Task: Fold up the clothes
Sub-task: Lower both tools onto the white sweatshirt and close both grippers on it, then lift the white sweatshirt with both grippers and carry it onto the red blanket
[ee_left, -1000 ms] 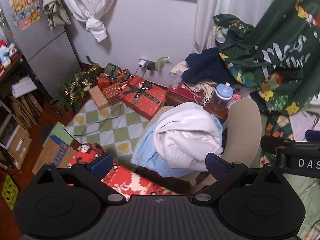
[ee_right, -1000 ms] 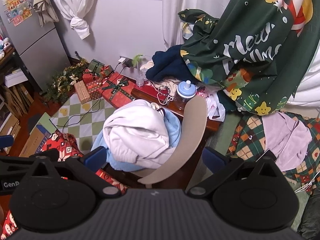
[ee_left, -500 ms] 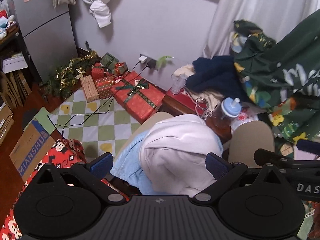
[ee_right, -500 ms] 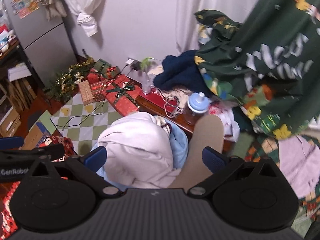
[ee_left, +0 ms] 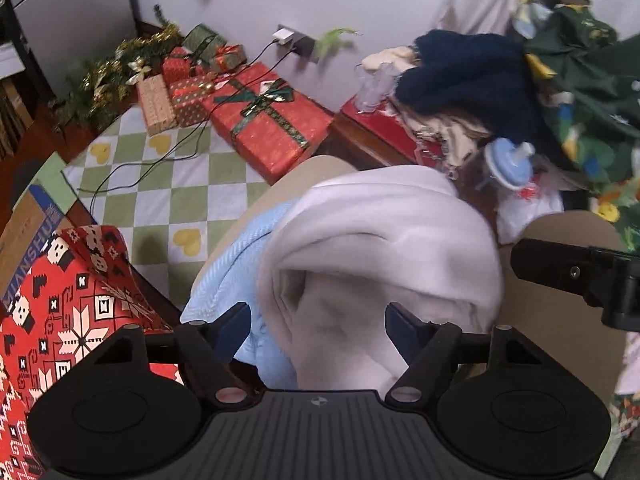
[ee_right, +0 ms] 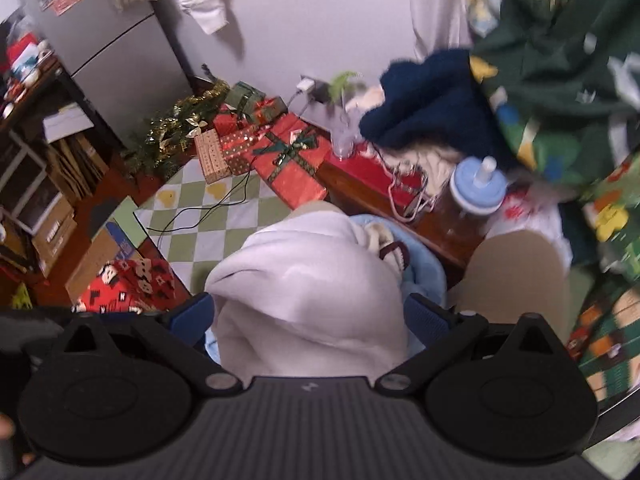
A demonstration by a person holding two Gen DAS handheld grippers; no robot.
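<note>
Red gift box [ee_left: 269, 120] on checkered rug [ee_left: 172, 184]; blue-lidded bottle [ee_right: 478, 192] beside it

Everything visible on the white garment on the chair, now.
The white garment looks like soft, fleecy cloth, bunched in a rounded heap with deep folds, not yet folded. It lies on a light blue garment on a tan chair. The left gripper has just been closing, its jaws either side of a fold; whether the pads press is unclear. The right gripper straddles the heap, jaws wide.
</note>
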